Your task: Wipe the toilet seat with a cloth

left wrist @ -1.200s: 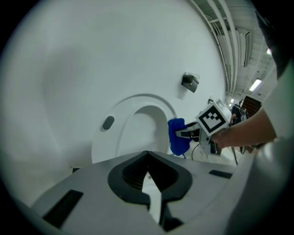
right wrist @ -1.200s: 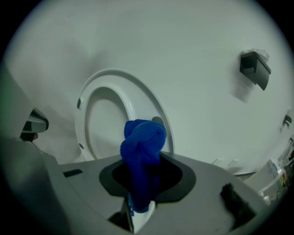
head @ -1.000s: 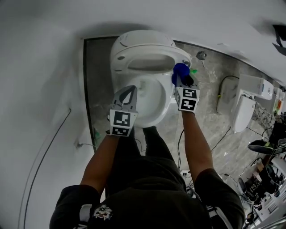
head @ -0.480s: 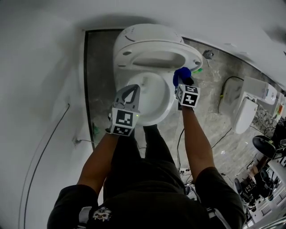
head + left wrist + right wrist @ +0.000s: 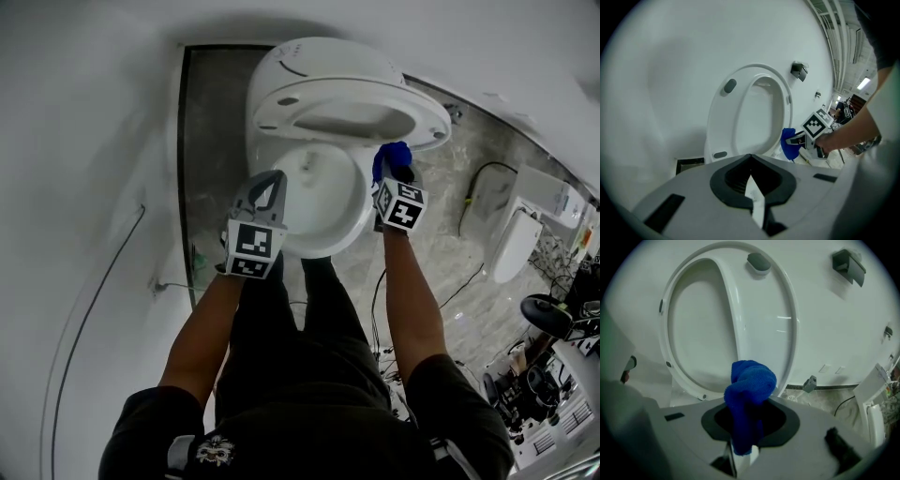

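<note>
The seat (image 5: 424, 120) stands raised at the bowl's (image 5: 323, 220) far end, with the cloth (image 5: 392, 153) just off its right edge, clamped in the right gripper (image 5: 391, 172). Press the wad flat and sweep round the rim (grip looks firm), keeping the left gripper (image 5: 270, 183), jaws together and empty, clear.

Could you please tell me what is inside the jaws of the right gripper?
A bunched blue cloth is clamped in the right gripper, its top bulging out toward the raised toilet seat. The gripper's body covers the cloth's lower end.
</note>
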`<state>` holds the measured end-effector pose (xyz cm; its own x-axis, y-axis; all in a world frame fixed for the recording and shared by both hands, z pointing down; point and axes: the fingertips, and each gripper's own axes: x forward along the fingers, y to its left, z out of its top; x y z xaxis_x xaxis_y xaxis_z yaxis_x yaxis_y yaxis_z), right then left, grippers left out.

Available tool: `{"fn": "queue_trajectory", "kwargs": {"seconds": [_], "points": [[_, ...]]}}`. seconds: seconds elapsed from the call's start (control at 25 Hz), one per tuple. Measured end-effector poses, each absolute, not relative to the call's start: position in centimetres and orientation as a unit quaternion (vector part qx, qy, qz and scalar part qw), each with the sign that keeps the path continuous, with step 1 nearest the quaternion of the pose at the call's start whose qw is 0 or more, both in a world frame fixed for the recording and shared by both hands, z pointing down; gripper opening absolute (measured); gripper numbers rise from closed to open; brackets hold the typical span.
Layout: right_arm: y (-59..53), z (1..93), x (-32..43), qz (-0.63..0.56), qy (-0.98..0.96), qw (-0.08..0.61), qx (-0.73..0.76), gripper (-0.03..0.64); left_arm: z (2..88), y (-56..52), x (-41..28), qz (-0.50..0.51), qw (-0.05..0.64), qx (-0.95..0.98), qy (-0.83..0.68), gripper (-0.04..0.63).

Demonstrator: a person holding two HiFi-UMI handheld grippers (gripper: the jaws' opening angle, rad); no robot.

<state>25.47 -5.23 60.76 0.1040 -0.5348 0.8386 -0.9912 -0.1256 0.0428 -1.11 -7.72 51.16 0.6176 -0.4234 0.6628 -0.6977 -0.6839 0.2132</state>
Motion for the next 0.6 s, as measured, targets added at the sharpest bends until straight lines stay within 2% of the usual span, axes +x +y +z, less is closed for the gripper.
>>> {"fn": "queue_trajectory", "kwargs": {"seconds": [0.6], "points": [[-5.3, 68.8, 22.3, 0.449, -0.521, 0.344, 0.64, 0.092, 53.8, -7.5, -3.1, 0.302, 0.245, 0.86, -0.33, 0.009]]}}
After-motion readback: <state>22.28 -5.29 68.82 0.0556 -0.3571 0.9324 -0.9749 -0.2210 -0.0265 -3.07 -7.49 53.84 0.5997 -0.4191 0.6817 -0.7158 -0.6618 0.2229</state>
